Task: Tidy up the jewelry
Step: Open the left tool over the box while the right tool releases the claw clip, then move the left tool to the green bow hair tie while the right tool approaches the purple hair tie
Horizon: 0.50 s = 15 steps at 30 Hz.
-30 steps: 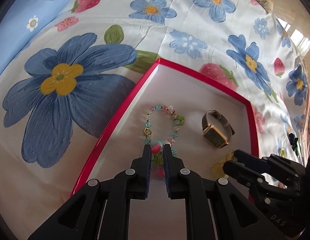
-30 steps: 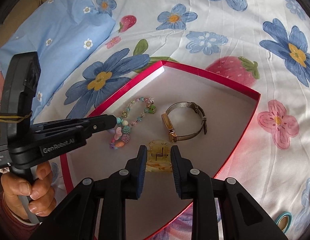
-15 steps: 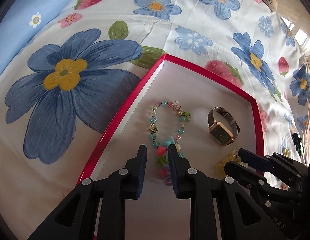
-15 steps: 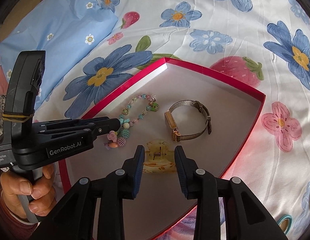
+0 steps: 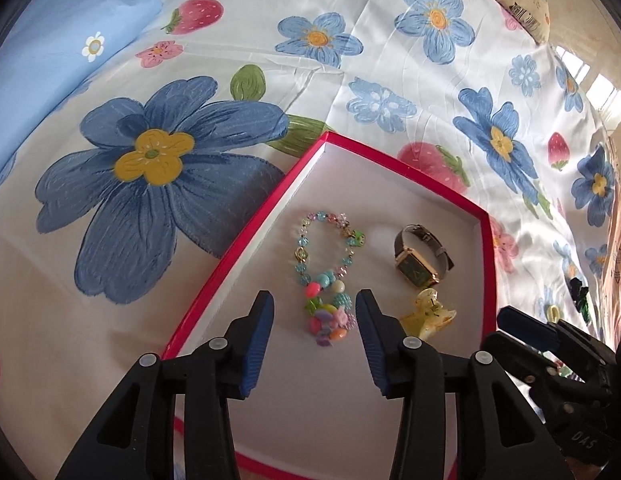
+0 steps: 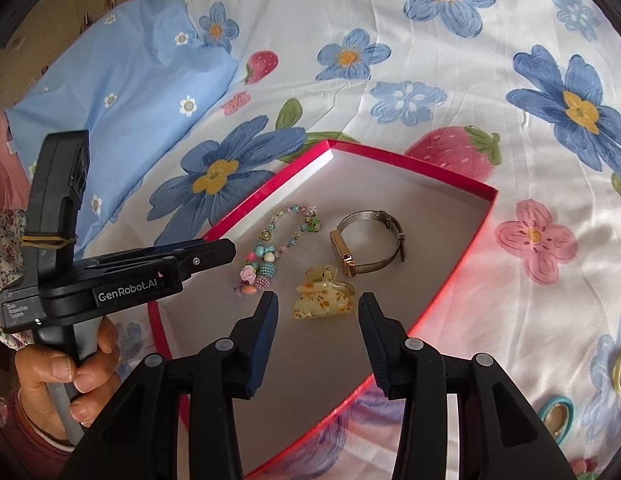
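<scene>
left wrist view: the left gripper (image 5: 314, 312) stands wide open at lower centre of the frame, holding nothing; the bead bracelet (image 5: 324, 270) lies flat on the pale floor of the red-rimmed box (image 5: 246, 236), its bulky charm cluster between the two blue fingertips (image 5: 262, 320) and its thin loop running up toward frame centre. judgement: light, limp and loosely jointed; it will sag and swing if lifted by one bead, so the charm cluster is the surer place to pinch. right of it lies the wristwatch (image 5: 420, 258), gold case face up, band curled behind; judged rigid at the case, springy at the band, slick metal, best taken across the band. the yellow hair claw (image 5: 428, 314) sits just below the watch, near the right gripper's tip at the lower right edge. right wrist view: the right gripper (image 6: 316, 326) is likewise wide open and empty at lower centre, with the hair claw (image 6: 322, 294) just beyond the gap between its fingertips (image 6: 266, 320). judgement: hard, glossy plastic, light, liable to skid; grip across its body, not the teeth. bracelet (image 6: 270, 254) at centre left, watch (image 6: 366, 242) at centre, both inside the box (image 6: 454, 272). the left gripper (image 6: 226, 250) enters from the left, its tip beside the bracelet. loose hair ties (image 6: 556, 414) lie on the floral sheet (image 6: 390, 60) at lower right, outside the box.
</scene>
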### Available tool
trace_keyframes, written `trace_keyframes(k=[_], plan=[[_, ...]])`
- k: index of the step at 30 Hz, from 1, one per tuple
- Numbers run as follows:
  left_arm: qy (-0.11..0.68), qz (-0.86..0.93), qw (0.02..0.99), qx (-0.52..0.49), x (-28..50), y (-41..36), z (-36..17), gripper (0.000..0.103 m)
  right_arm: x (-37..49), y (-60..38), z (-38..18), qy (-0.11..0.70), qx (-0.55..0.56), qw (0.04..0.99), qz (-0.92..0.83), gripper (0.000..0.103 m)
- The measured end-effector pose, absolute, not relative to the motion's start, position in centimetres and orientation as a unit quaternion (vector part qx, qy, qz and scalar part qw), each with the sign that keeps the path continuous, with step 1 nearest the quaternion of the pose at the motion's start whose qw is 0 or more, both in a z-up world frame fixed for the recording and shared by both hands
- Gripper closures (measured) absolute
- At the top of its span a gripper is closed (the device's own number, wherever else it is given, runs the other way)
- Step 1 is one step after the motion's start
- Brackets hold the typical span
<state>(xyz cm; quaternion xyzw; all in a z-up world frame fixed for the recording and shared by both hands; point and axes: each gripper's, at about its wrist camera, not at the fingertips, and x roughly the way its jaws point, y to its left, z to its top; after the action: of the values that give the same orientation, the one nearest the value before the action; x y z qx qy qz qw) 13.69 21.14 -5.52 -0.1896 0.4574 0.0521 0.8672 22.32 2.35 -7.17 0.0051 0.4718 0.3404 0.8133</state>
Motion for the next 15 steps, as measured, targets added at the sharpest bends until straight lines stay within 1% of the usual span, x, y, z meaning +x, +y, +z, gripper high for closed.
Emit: trace_keyframes(k=[2, 5, 15], plan=[[0.455, 0.050, 0.868, -0.193, 12.9, 20.9, -5.0, 0.060, 21.7, 1.3, -6.5, 0.466, 0.010, 0.818, 0.336, 0.059], [0.450, 0.044, 0.871, -0.192, 12.1, 20.3, -4.2, 0.059, 20.9, -0.5, -5.7, 0.459, 0.021, 0.825, 0.328, 0.056], [0.441, 0.003, 0.880, -0.176, 9.5, 16.9, -1.8, 0.056, 18.4, -7.4, -4.0, 0.447, 0.050, 0.847, 0.283, 0.055]])
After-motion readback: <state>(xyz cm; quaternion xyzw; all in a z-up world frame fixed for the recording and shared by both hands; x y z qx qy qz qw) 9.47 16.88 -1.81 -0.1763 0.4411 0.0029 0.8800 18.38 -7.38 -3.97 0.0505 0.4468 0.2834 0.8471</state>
